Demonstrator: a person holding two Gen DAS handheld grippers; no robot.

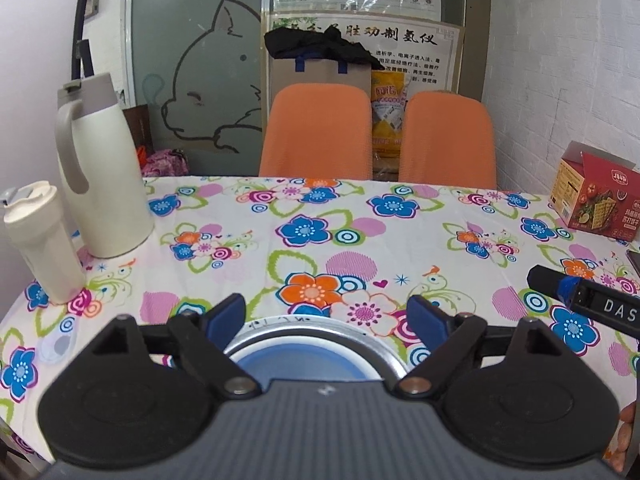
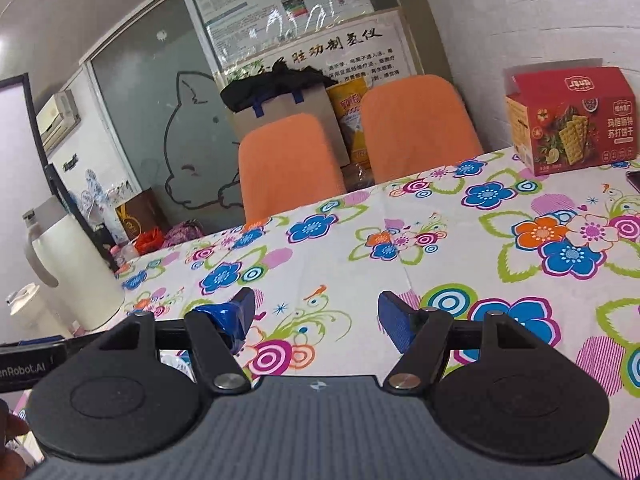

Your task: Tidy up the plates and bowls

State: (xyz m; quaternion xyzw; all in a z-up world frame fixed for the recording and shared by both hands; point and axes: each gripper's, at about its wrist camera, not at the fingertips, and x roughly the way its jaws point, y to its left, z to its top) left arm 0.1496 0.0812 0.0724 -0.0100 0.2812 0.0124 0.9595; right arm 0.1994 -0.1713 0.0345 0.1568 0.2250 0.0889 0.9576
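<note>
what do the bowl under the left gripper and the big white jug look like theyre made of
Bowl: probably metal, going by its shiny silver rim; the blue inside could be plastic or enamel, hard to tell. Jug: likely matte cream plastic with a grey handle and lid, showing no glare.

floral tablecloth [image 1: 320, 216], orange chairs [image 1: 316, 132], cream jug [image 1: 100, 168], red box [image 2: 572, 120]
</note>
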